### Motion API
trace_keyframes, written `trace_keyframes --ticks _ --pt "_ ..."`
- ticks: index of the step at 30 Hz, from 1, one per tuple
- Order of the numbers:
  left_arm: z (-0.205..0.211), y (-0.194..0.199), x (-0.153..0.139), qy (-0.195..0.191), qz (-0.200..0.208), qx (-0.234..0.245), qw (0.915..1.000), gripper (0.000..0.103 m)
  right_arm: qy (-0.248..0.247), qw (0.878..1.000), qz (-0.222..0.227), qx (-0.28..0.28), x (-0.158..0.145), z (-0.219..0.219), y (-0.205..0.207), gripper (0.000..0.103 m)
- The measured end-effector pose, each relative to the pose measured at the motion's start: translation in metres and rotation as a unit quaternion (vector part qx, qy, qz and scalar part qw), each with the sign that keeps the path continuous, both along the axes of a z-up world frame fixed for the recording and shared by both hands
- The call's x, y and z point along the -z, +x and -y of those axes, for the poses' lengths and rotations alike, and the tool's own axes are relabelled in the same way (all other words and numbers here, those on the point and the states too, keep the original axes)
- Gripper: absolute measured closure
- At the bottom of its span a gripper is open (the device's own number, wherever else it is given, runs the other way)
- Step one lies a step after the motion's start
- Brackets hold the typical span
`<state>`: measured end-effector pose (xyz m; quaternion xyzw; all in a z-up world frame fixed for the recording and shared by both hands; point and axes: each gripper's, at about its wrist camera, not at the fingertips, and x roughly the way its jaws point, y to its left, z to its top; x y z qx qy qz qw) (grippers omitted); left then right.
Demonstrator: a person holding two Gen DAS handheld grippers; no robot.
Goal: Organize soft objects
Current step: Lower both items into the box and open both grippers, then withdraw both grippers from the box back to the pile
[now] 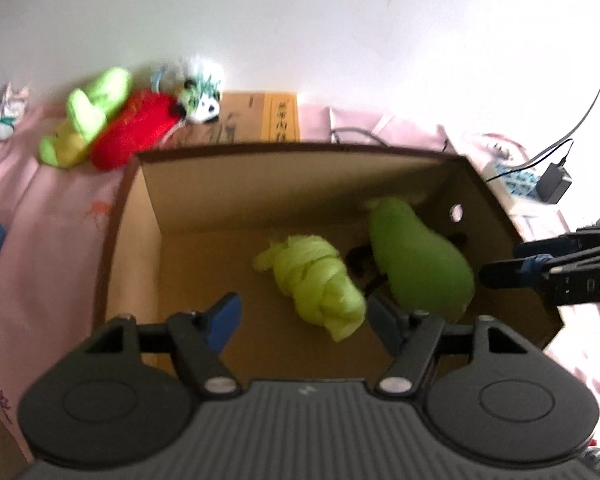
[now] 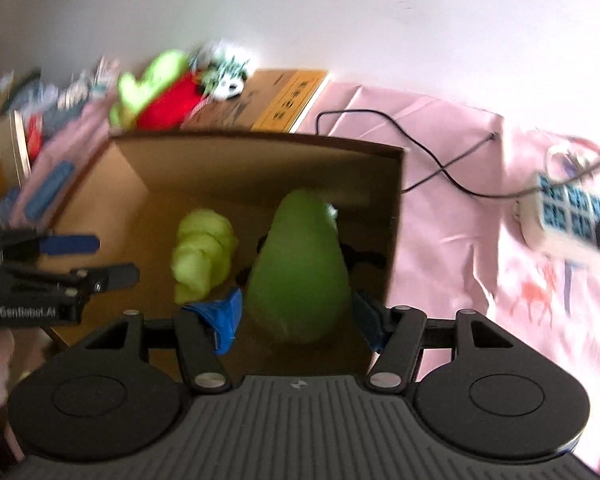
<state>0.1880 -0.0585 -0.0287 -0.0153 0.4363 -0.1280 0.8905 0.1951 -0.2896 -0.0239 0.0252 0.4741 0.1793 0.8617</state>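
While hovering above the open brown cardboard box (image 1: 132,208), spread wide: left claw (image 1: 300,316) over knotted lime-green cloth bundle (image 1: 316,276), right claw (image 2: 296,316) flanking green pear-shaped plush (image 2: 300,264).

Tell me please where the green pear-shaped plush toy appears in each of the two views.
Left wrist view: the pear plush lies right of centre, inside the cardboard box.
Right wrist view: the pear plush is central.
Shared landmark: the light green knotted plush on its left.

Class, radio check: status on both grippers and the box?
Left gripper open, empty. Right gripper open around green pear plush, grip unclear. Knotted lime cloth already in cardboard box. Nothing blocking.
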Motion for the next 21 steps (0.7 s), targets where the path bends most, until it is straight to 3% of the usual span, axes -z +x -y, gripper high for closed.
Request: trace_keyframes --ticks 4,12,21 --pt "-0.002 -0.017 -0.017 0.003 0.025 -0.001 0.9997 0.032 0.041 0.999 0.004 0.030 -0.013 0.012 -0.020 0.056" --pt "-0.024 -0.055 -0.047 -0.016 0.065 -0.002 0.9978 0.032 0.066 0.995 0.047 0.054 -0.037 0.009 -0.076 0.057" --pt "-0.058 -0.104 -0.061 -0.023 0.083 0.004 0.9962 0.032 0.106 0.991 0.062 0.055 -0.034 -0.017 -0.136 0.060"
